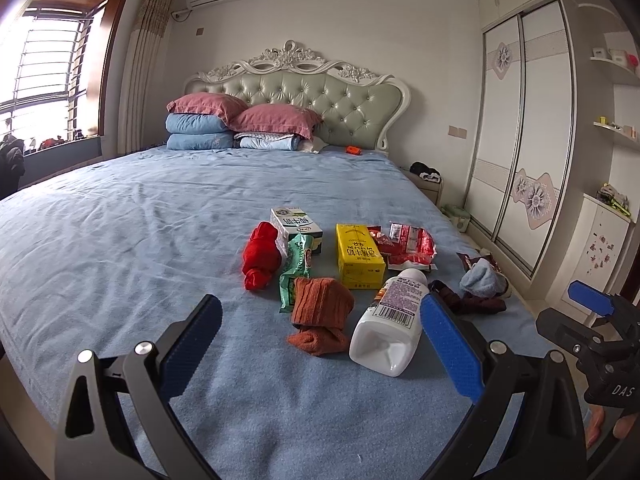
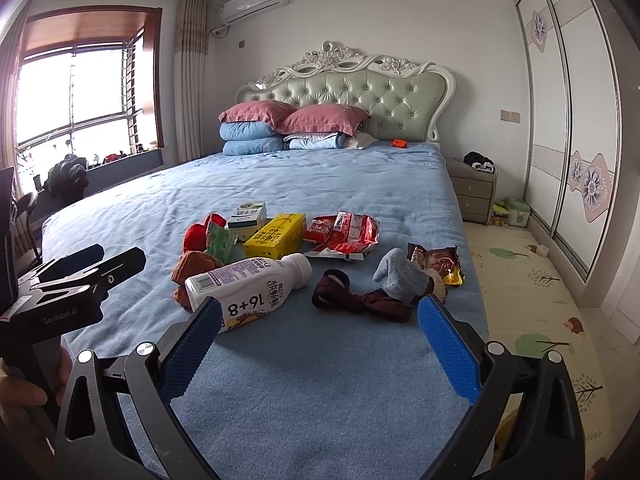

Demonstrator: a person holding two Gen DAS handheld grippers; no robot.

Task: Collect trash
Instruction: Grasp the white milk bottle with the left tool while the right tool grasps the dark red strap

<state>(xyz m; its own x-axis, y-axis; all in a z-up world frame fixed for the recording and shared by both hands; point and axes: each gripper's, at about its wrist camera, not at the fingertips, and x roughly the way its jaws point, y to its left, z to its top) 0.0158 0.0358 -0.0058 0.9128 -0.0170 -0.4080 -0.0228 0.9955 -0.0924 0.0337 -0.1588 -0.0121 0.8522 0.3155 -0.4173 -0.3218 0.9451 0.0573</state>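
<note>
Both claws were held apart and empty above the near end of a blue-sheeted bed (image 1: pixel 120 208), where trash was mixed with rolled socks. In the left wrist view, the left claw (image 1: pixel 320 344) was spread wide, and a white yogurt-drink bottle (image 1: pixel 394 320) lay on its side just ahead, close to the right finger (image 1: pixel 450 348), its base turned toward the camera. An orange-brown sock (image 1: pixel 322 314) was seen just left of the bottle. Farther off lay a green wrapper (image 1: pixel 296 270), a red sock (image 1: pixel 260 254), a milk carton (image 1: pixel 294 226), a yellow drink carton (image 1: pixel 358 256) and red snack wrappers (image 1: pixel 408 244).

In the right wrist view, the right claw (image 2: pixel 318 340) was likewise spread, with the same bottle (image 2: pixel 248 286) touching or just behind its left finger (image 2: pixel 192 350). A dark maroon sock (image 2: pixel 360 296) and a grey-blue sock (image 2: pixel 402 278) lay just beyond the fingertips, with a brown snack wrapper (image 2: pixel 438 260) behind them.
</note>
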